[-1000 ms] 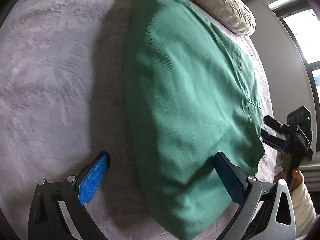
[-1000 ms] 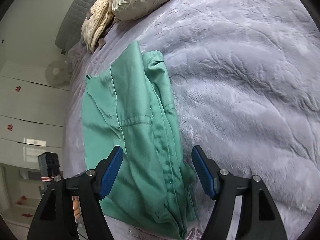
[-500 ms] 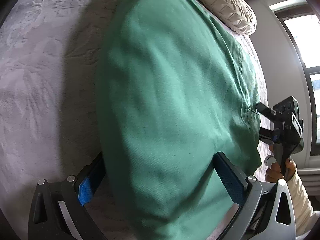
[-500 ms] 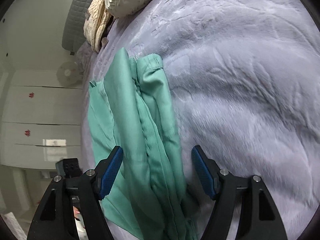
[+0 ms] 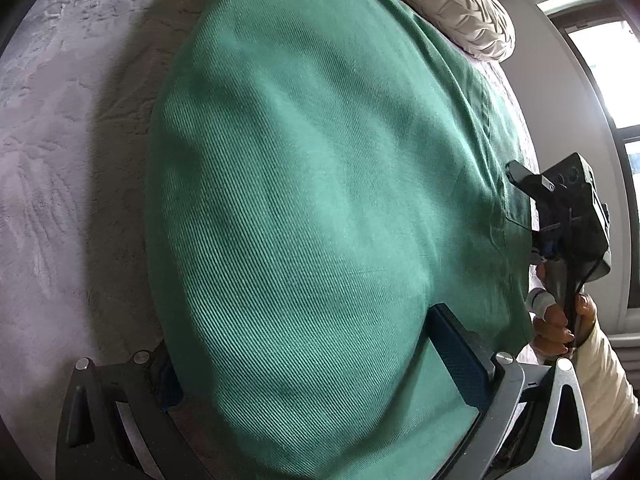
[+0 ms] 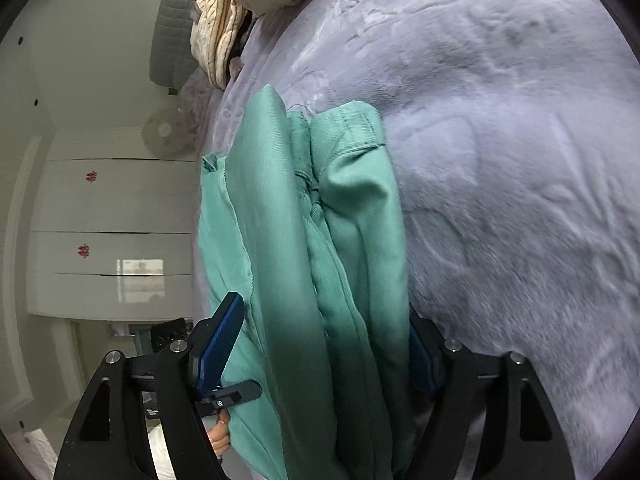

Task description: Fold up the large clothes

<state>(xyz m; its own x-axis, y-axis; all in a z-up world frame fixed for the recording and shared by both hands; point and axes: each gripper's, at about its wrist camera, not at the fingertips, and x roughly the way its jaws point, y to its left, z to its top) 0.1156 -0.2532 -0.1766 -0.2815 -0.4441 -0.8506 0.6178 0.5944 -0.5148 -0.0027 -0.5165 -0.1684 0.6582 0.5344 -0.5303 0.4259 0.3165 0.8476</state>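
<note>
My left tool (image 5: 316,376) and right tool (image 6: 320,352) both stand with fingers apart around the green garment (image 5: 320,200), whose cloth now bulges between them, nearer than a second ago. It lies on the grey bed (image 6: 520,160), below the cream pillow (image 5: 460,8). I read no writing.

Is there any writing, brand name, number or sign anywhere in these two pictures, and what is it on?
No readable text in either view.
Red marks on the white wardrobe: small decorations, too blurred to read.
Green garment: no visible label or print.
Left gripper and right gripper: no legible markings.
</note>
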